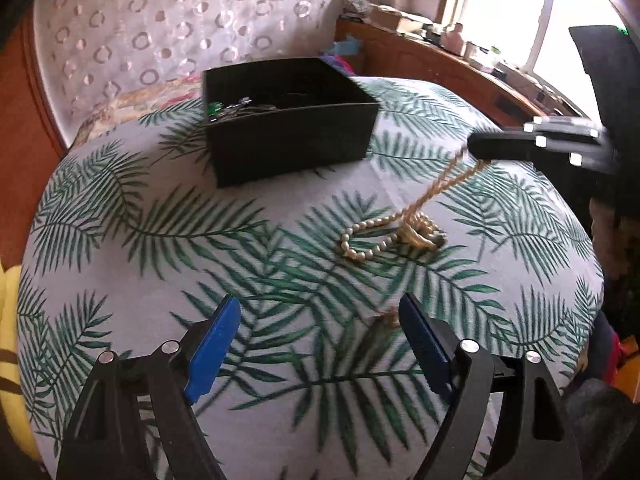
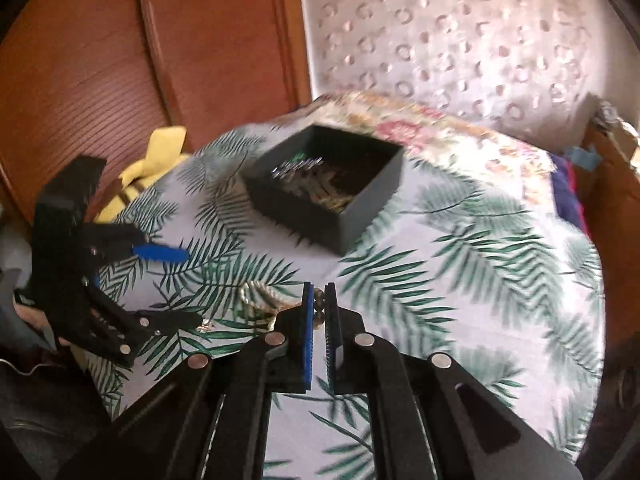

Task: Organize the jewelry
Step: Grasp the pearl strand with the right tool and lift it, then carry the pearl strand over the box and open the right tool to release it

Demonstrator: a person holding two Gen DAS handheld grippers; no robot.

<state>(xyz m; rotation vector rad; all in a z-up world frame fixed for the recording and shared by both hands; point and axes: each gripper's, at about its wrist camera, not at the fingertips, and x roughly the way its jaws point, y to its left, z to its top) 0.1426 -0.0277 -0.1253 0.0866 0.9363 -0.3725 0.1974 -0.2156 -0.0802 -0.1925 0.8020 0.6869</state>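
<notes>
right gripper (image 2: 319, 300) pinching gold chain (image 1: 440, 184) | left gripper (image 1: 320, 320) hanging open | risk: chain snagging pearl strand (image 1: 362, 246), dragging it along

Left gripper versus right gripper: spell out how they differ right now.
The left gripper has its jaws spread wide with nothing between them; the right gripper is pinched shut on a beaded necklace. The left gripper hangs low over the palm-leaf bedspread, near no jewelry except a small gold piece; the right gripper has the necklace partly lifted off the pile. Both have blue finger pads on black frames.
</notes>
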